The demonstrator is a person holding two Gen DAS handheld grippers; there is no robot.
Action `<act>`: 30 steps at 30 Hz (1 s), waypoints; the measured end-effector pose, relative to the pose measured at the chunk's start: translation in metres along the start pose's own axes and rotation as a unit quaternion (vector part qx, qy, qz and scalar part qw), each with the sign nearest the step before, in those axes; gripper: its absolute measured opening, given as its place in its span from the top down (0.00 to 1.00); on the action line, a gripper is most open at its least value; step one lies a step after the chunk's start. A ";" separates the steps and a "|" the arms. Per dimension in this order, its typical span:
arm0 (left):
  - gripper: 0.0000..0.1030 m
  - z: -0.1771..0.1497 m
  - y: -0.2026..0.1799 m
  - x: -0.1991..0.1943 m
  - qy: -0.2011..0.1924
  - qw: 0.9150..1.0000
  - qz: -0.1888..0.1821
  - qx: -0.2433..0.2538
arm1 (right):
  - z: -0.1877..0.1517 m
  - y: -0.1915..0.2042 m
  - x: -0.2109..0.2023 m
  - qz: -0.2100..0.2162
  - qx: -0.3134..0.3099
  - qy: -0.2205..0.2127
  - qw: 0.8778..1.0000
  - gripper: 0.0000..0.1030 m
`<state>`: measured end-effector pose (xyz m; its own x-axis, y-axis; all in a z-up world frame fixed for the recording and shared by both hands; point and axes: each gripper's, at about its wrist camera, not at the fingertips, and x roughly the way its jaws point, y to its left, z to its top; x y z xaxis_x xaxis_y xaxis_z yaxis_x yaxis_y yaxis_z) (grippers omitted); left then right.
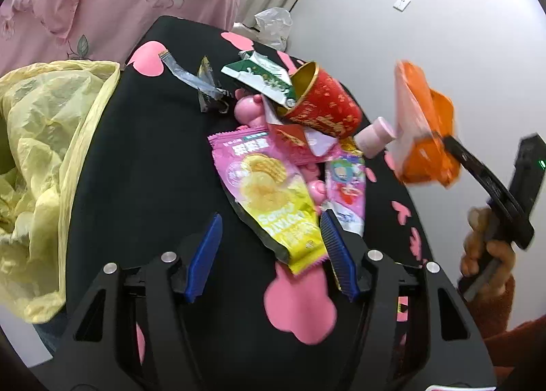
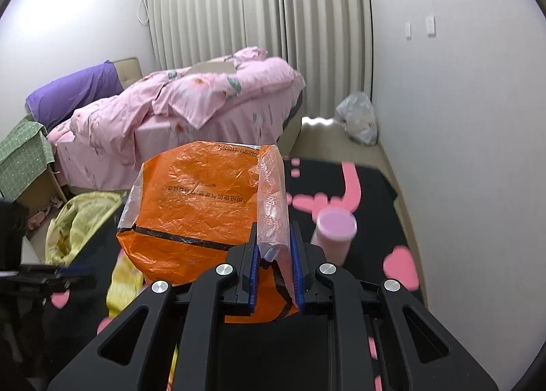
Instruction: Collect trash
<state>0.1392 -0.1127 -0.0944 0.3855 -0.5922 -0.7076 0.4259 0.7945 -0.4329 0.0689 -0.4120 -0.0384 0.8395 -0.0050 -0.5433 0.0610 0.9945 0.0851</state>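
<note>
Crinkled orange plastic wrapper [image 2: 191, 210] is pinched upright between right gripper [image 2: 274, 254] pads. Yellow plastic trash bag [image 2: 82, 220] lies far left of it, nearer spread, empty left gripper [image 1: 269, 247].

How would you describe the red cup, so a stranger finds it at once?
Look at the black table with pink shapes, at the trash pile beside the wall. The red cup lies on its side at the far end, against a green-and-white carton. Only it is round, with gold print and gold lining.

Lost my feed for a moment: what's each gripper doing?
Left gripper: open, holding nothing.
Right gripper: shut on the orange plastic bag.
</note>
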 end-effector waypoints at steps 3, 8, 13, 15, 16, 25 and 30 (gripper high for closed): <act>0.45 0.008 -0.002 0.006 -0.006 0.999 0.033 0.028 | -0.019 -0.007 -0.007 -0.010 0.000 0.009 1.000 0.83; 0.45 0.033 0.002 0.006 -0.041 0.996 0.061 0.055 | -0.038 -0.023 -0.015 -0.015 0.012 0.013 1.000 0.83; 0.44 0.062 0.010 0.012 -0.072 0.992 0.086 0.063 | -0.042 -0.027 -0.011 -0.017 0.019 0.012 1.000 0.83; 0.44 0.077 0.015 0.026 -0.058 0.992 0.102 0.046 | -0.042 -0.025 -0.006 -0.011 0.026 0.012 1.000 0.83; 0.45 0.082 0.018 0.034 -0.046 0.993 0.106 0.033 | -0.042 -0.025 -0.004 -0.009 0.028 0.012 0.999 0.83; 0.96 0.083 0.031 0.015 -0.065 0.995 0.079 -0.012 | -0.022 0.001 -0.007 -0.001 -0.006 -0.015 1.000 0.83; 0.96 0.079 0.024 -0.052 -0.117 0.989 0.086 0.015 | 0.002 0.019 0.001 0.017 -0.021 -0.021 0.999 0.83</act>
<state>0.1945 -0.0738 -0.0239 0.6319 -0.4659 -0.6194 0.3594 0.8842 -0.2984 0.0714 -0.3937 -0.0357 0.8626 0.0249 -0.5053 0.0102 0.9977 0.0665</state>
